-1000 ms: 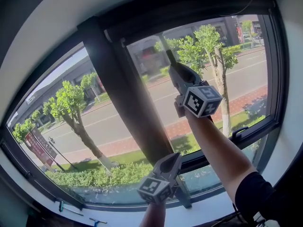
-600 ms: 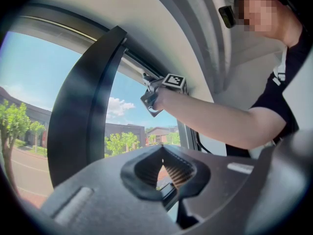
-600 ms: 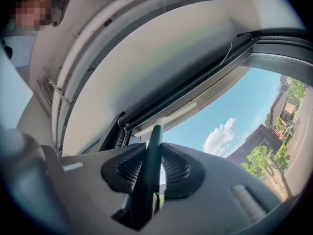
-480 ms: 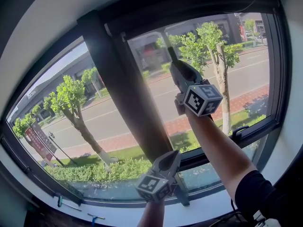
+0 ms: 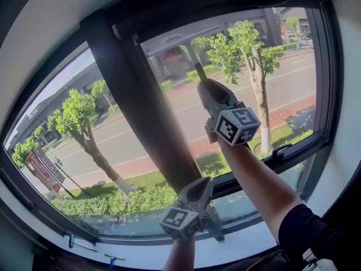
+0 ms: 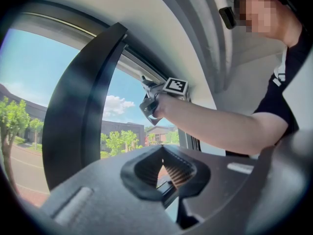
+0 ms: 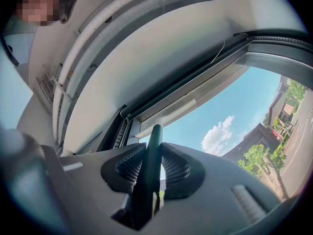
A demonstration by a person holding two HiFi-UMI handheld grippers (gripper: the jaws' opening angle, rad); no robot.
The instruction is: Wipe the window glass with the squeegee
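My right gripper (image 5: 205, 84) is raised against the right window pane (image 5: 287, 66) and shut on the squeegee's dark handle (image 5: 197, 66). In the right gripper view the handle (image 7: 152, 155) runs up between the jaws to the pale squeegee blade (image 7: 166, 115), which lies near the top of the glass (image 7: 230, 106) by the frame. My left gripper (image 5: 203, 186) hangs low by the bottom frame rail, jaws shut on nothing. Its own view shows the pads (image 6: 178, 173) meeting, with the right arm and gripper (image 6: 159, 99) above.
A wide dark mullion (image 5: 135, 112) divides the window to the left of the squeegee. A window handle (image 5: 279, 150) sticks out from the lower frame on the right. Small tools (image 5: 72, 243) lie on the white sill at the bottom left. Trees and a road show outside.
The right gripper with the squeegee has shifted slightly down and left on the pane. The left gripper has barely moved.
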